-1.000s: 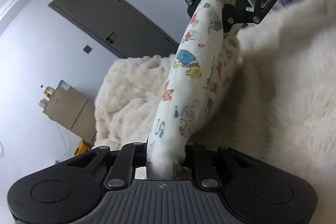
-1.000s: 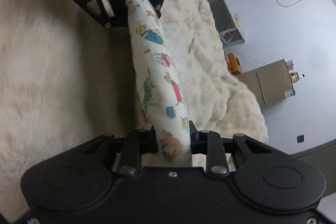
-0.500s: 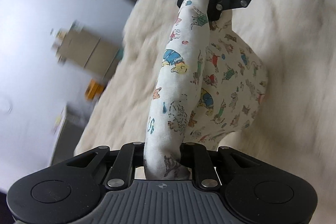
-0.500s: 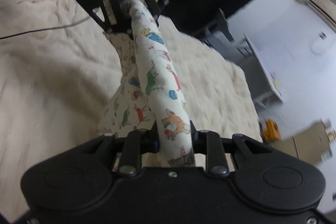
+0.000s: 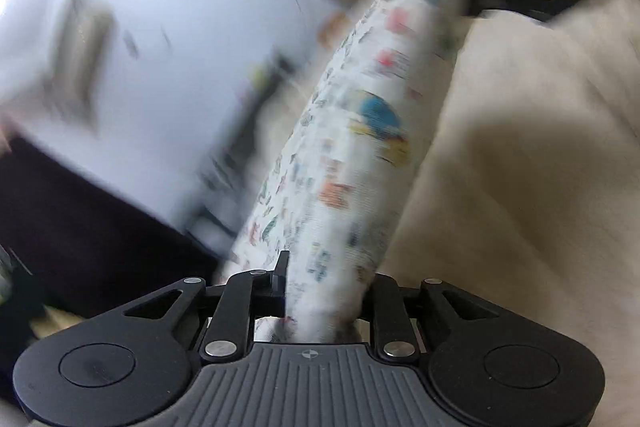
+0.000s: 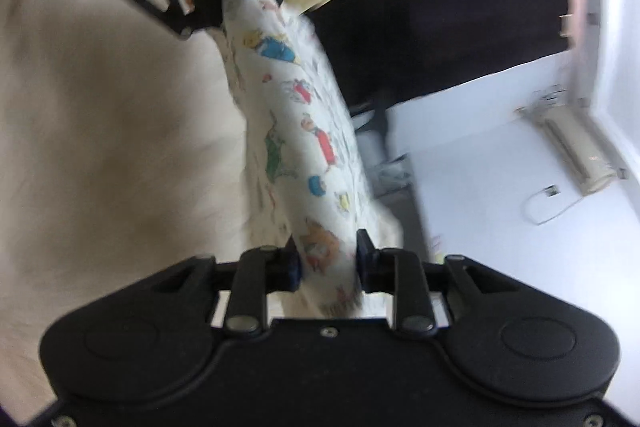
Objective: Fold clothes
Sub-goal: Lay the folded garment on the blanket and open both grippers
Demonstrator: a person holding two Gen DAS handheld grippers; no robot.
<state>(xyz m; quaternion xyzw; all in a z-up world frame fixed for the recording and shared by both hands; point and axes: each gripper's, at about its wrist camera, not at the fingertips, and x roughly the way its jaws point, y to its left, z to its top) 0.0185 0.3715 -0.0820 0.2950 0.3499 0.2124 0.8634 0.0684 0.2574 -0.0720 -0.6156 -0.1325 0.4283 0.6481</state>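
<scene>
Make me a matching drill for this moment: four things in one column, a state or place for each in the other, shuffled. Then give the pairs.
Things:
1. left gripper
2. garment
3. blanket
4. cable

States or places:
A. cream and fluffy, spread below
B. lying on the pale floor
C. cartoon print, stretched between both grippers
D. jaws clamped on one end of the cloth

Pairs: 1-D, 2-C, 3-A, 4-B
</scene>
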